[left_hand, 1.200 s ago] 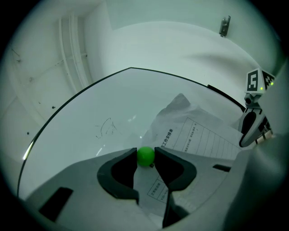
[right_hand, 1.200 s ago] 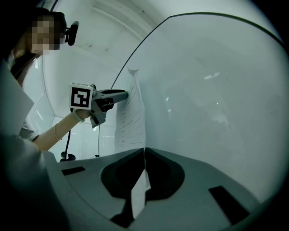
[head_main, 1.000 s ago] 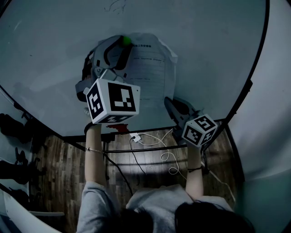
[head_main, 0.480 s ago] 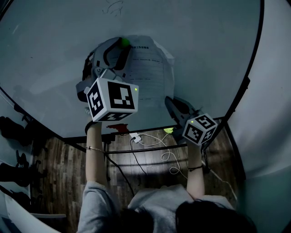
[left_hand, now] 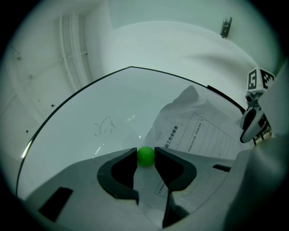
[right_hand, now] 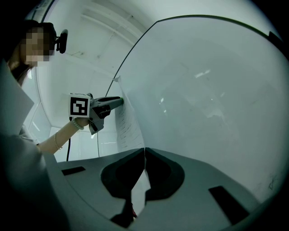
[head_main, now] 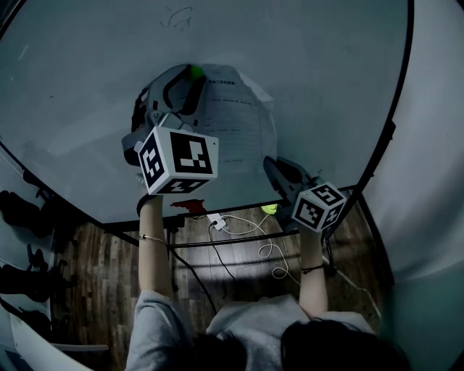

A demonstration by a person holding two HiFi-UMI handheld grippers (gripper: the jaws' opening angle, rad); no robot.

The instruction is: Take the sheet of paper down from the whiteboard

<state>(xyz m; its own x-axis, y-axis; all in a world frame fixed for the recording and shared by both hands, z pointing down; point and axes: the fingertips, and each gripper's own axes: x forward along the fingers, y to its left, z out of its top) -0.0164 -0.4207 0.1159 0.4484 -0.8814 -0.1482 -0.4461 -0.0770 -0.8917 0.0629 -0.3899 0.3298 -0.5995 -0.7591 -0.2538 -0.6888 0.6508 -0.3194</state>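
Observation:
The sheet of paper, printed and creased, hangs on the whiteboard. A small green ball magnet sits at its top left corner. My left gripper is shut on that magnet, with one jaw on each side of it, and the paper spreads out to its right. My right gripper is lower, at the sheet's bottom right corner. Its jaws are shut on the thin paper edge, which bows away from the board. The left gripper shows beyond that edge.
A faint pen scribble marks the board above the sheet. The board's dark frame runs down the right side. On the wooden floor below lie white cables and a plug, a red item and a small yellow-green thing.
Both grippers keep their grips in the same places. The view has drifted slightly. The small yellow-green thing on the floor shows now and was not in the oldest frame.

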